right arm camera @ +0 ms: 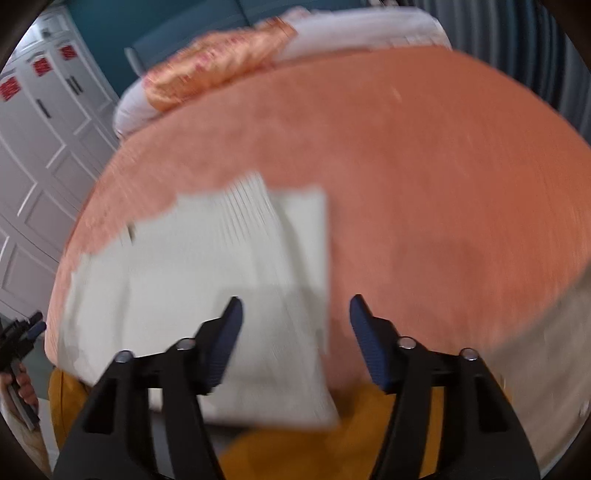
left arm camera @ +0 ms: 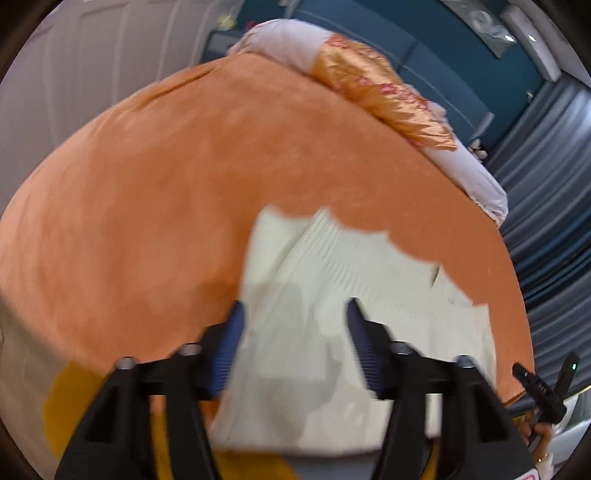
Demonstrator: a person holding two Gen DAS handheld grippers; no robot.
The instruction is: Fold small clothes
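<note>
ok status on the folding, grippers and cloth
Left gripper open, empty. Right gripper open, empty. White garment on orange bedspread, untouched. Nothing in the way.

**Orange-covered bed carrying a pale garment and bedding**

A wide bed with a soft, orange velvety cover (left arm camera: 155,192) (right arm camera: 424,177) carries everything here. A pale cream ribbed garment (left arm camera: 332,302) (right arm camera: 207,266) lies flat on the cover near its front edge, its near end reaching that edge, its outline blurred. Along the far end of the bed rests a long white pillow or bolster (left arm camera: 284,48) (right arm camera: 369,29), and draped over it is a crinkled, shiny orange cloth with red markings (left arm camera: 373,88) (right arm camera: 218,66). Both touch the orange cover, well apart from the garment.
</note>
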